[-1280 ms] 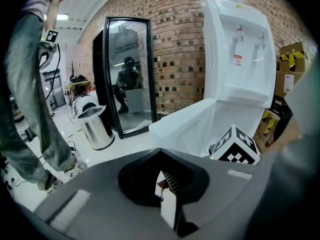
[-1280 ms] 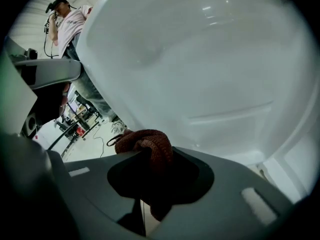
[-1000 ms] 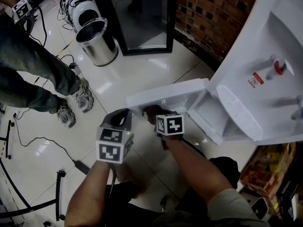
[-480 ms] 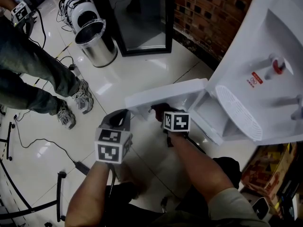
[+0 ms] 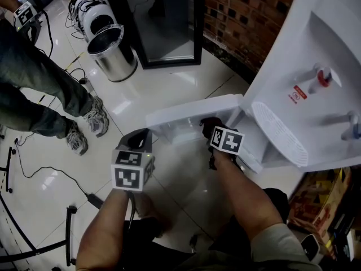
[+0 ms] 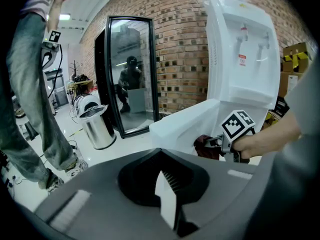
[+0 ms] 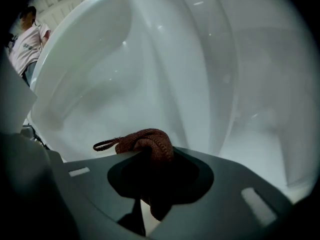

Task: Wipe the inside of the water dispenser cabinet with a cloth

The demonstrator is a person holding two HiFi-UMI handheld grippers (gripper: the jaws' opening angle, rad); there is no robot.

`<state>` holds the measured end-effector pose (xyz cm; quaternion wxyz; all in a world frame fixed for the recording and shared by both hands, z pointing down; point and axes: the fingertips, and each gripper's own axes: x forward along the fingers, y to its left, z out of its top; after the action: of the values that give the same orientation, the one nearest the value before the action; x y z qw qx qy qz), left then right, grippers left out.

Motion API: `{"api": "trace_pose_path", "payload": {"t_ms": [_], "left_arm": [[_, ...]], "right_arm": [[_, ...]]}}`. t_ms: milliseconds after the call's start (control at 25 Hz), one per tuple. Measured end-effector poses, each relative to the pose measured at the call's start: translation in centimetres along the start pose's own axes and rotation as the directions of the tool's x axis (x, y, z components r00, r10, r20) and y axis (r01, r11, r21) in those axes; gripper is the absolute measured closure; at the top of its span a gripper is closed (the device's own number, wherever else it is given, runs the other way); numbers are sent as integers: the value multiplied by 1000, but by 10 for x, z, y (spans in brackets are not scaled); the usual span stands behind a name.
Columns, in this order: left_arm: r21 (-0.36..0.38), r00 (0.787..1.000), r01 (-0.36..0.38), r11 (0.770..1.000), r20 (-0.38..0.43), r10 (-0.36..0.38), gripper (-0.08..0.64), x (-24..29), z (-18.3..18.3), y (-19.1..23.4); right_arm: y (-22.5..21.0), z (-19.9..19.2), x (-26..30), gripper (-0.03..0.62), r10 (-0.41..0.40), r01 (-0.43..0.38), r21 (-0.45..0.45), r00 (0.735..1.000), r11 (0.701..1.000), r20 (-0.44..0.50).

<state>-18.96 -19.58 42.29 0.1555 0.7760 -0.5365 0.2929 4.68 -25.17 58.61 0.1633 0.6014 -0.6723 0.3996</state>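
Lower end of cloth (image 7: 147, 143) deep inside right claw (image 7: 150, 176) (dispenser (image 5: 321, 44) top off-frame)

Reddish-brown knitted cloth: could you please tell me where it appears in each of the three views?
Head view: the reddish-brown knitted cloth sits just right of centre.
Left gripper view: right of centre, lower half.
Right gripper view: bottom centre, gripped between the jaws.
Shared landmark: the white water dispenser.

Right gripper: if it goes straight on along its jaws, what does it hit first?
The white inner wall of the dispenser cabinet, which fills the view ahead. The brown cloth clamped in the right gripper juts past the jaws, so it likely touches first. Gap hard to judge.
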Motion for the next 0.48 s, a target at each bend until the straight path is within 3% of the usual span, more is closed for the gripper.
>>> {"api": "trace_pose_path", "payload": {"t_ms": [480], "left_arm": [[7,1000,1,1000,-3,-1,560,0,0,-1]], "right_arm": [[-30,8,-31,488,-78,79,-57,997,995,28]]}}
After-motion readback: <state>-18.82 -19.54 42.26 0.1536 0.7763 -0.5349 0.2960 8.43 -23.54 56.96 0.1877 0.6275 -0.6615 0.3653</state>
